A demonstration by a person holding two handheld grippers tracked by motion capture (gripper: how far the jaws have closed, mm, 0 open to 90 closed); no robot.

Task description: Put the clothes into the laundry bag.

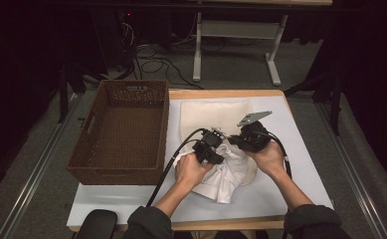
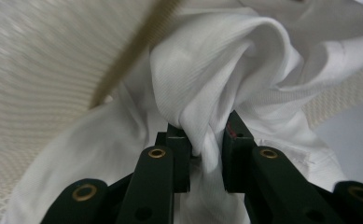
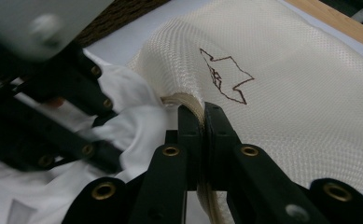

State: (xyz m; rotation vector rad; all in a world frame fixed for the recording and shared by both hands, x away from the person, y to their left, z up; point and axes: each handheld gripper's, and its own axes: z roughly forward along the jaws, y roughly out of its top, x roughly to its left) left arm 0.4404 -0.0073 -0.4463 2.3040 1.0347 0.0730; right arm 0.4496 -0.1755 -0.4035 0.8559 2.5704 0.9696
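the white cloth [image 1: 224, 174] lies bunched near the front edge of the desk [image 1: 300, 149], half inside the mouth of a cream mesh bag [image 1: 208, 115] that lies flat toward the back edge. a wicker basket [image 1: 121, 130] sits at the left edge, nothing seen in it

the left gripper [image 2: 202, 140] has its jaws clamped on a twisted fold of the cloth, pads pressing the fabric from both sides. the right gripper [image 3: 202, 119] has its jaws together on the bag's rim, a thick corded hem, lifting it to hold the mouth open. the two grippers are just beside each other over the bunch

the cloth looks light, soft and floppy: it will drape and trail, so a pinch on one fold drags the rest loosely behind. it is better to take a thick gathered fold near the middle of the bunch, as now, than a thin edge that may slip. the bag is limp too, and its mesh may snag; the stiffer hem is the safe place to hold, as the mouth would likely sag shut if it were let go
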